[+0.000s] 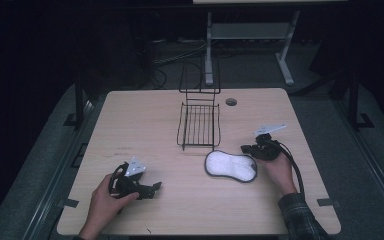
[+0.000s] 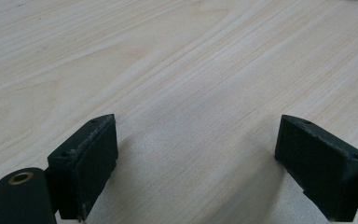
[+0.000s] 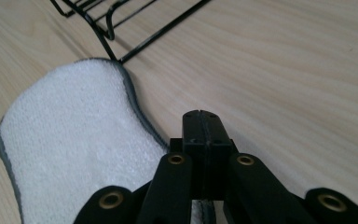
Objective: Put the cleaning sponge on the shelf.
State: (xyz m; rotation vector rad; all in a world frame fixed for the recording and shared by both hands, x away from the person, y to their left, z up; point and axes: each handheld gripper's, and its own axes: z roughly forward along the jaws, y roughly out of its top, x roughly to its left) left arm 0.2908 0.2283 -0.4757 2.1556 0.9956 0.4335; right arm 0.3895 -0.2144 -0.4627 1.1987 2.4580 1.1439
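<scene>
One light wooden counter (image 1: 145, 125) holds one black wire rack (image 1: 199, 123) and one white grey-edged terry pad (image 1: 230, 165) just before it; left tongs (image 1: 156, 187) spread, right tongs (image 3: 200, 122) pinching pad's edge.

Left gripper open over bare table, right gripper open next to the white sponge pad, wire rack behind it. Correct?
One error: the right gripper is shut, jaws pressed together in the right gripper view, at the edge of the white sponge pad. The left gripper is open over bare table, and the wire rack stands behind the pad.
</scene>
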